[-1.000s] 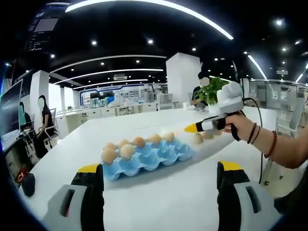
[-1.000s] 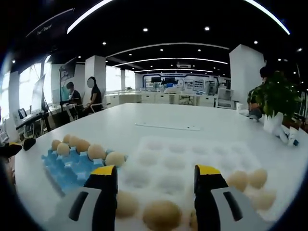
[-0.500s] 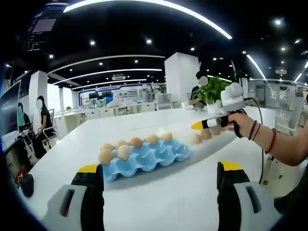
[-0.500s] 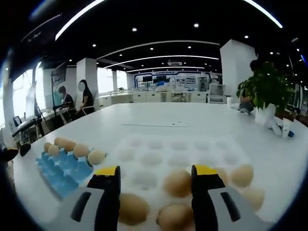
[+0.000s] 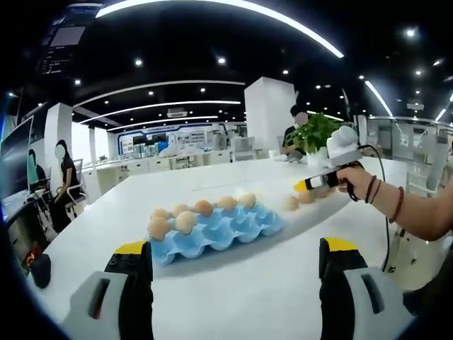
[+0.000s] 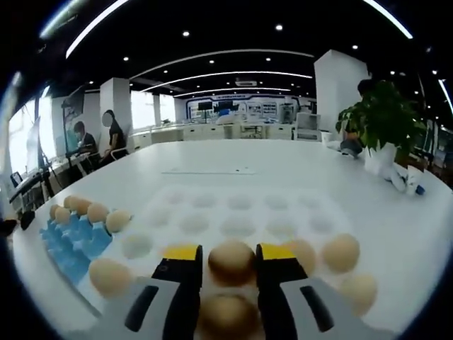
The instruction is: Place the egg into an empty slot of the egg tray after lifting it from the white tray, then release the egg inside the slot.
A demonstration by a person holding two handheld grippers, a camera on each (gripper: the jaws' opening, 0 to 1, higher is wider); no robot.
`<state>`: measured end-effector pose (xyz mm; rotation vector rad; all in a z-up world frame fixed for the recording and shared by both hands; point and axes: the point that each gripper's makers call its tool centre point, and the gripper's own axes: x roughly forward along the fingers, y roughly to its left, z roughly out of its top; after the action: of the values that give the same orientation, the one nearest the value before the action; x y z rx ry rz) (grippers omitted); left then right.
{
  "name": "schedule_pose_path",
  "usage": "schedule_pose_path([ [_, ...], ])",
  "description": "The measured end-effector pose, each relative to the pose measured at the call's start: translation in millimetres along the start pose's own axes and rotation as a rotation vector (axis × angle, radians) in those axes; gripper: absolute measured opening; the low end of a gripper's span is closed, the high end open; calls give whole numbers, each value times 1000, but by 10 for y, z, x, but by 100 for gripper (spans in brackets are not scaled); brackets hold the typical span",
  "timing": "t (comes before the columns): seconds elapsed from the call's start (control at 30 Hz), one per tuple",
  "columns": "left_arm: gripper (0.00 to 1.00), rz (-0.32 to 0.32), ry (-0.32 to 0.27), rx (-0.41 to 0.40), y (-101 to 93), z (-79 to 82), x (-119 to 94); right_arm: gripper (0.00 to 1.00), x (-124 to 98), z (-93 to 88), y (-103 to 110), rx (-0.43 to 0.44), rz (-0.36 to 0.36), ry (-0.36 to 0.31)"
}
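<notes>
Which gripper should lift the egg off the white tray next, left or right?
Right. The right gripper already has its fingers around an egg on the white tray. The left gripper hovers open, short of the blue egg tray.

Left view faces far across the blue egg tray (image 5: pixel 216 228) (shared); right hovers close.

The egg tray (image 5: pixel 216 230) is looking like smooth blue plastic; the white tray (image 6: pixel 241 216) is showing matt; the eggs (image 6: pixel 231 260) are appearing matt-shelled; the table (image 5: pixel 241 297) is gleaming faintly.
</notes>
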<state>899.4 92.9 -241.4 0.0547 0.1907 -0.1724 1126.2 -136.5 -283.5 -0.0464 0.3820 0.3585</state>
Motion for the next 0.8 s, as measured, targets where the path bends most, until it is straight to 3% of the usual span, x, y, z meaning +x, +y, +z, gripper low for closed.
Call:
schedule_pose_path([
  [0.1,100,-1,-2,0,-3,4,-3,29,4,-43,-45,-80,-42,33],
  [0.57,99,-5,6,-3,15,-48,-27,28,-2,-41,-24,-33,-35,34],
  [0.8,99,4,3,-2,61,-34,-57,28,-47,20,-30,28,-19,-11],
])
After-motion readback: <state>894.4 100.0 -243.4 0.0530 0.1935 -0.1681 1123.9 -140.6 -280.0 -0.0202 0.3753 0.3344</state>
